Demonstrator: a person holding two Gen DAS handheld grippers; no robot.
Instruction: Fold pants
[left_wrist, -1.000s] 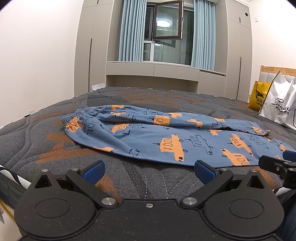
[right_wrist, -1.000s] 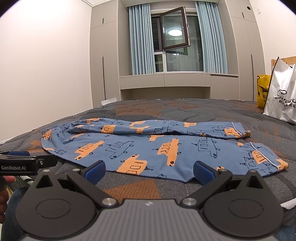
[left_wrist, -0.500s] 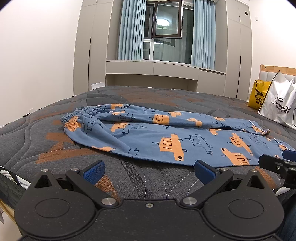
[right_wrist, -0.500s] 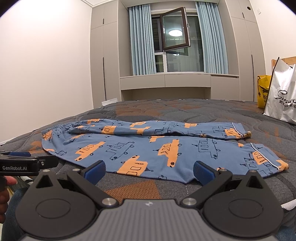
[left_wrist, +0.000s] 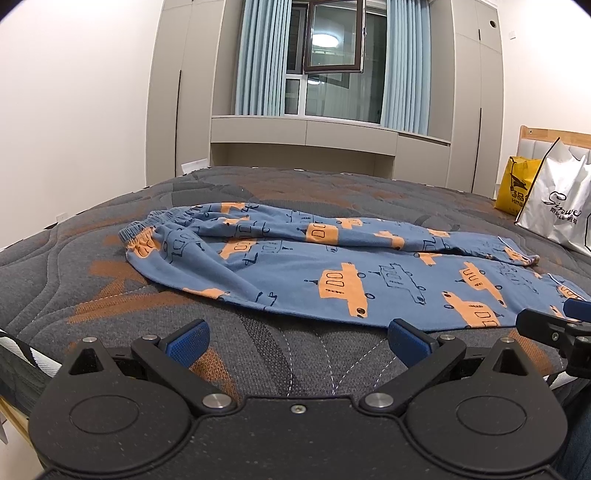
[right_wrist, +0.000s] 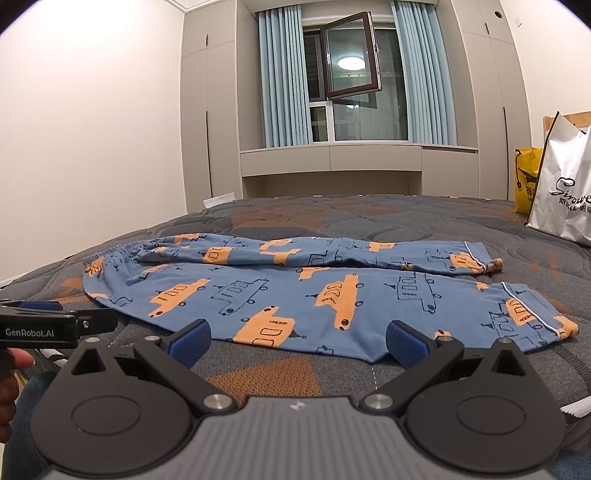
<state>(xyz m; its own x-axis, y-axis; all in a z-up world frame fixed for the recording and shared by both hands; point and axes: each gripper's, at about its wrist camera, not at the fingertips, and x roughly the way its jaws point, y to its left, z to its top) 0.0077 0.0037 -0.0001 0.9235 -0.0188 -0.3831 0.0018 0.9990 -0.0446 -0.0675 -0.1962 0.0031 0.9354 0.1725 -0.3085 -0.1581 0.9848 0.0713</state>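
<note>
Little has changed since half a second ago: the blue child's pants printed with orange cars (left_wrist: 332, 266) lie where they lay, spread flat on the dark grey quilted mattress with rust-orange patches (left_wrist: 110, 266), and both views have barely shifted, the left one tipped a touch lower so that a little more mattress shows.

The left black gripper with blue finger pads (left_wrist: 297, 338) hovers at the near edge of the bed with its fingers spread wide, nothing between them, close to the pants' near hem but apart from it. The right black-and-grey gripper with blue pads (right_wrist: 297, 339) is likewise wide apart and empty, its right pad just beside the hem of the nearer leg. In the right view the pants (right_wrist: 314, 288) lie with the elastic waistband to the left and the two cuffs to the right, one leg beyond the other, unfolded.

The left gripper's side (right_wrist: 55, 326) shows in the right view, printed "GenRobot.AI" in white, with part of a person's hand (right_wrist: 11, 376) below it.

A white glossy shopping bag (right_wrist: 561, 188) stands on the far right of the bed, bearing black script that starts "Sirowe" (the rest is cut off) above characters too small to read. Beside it stands a yellow bag with a black logo (left_wrist: 515, 188). What either bag holds cannot be seen.
</note>
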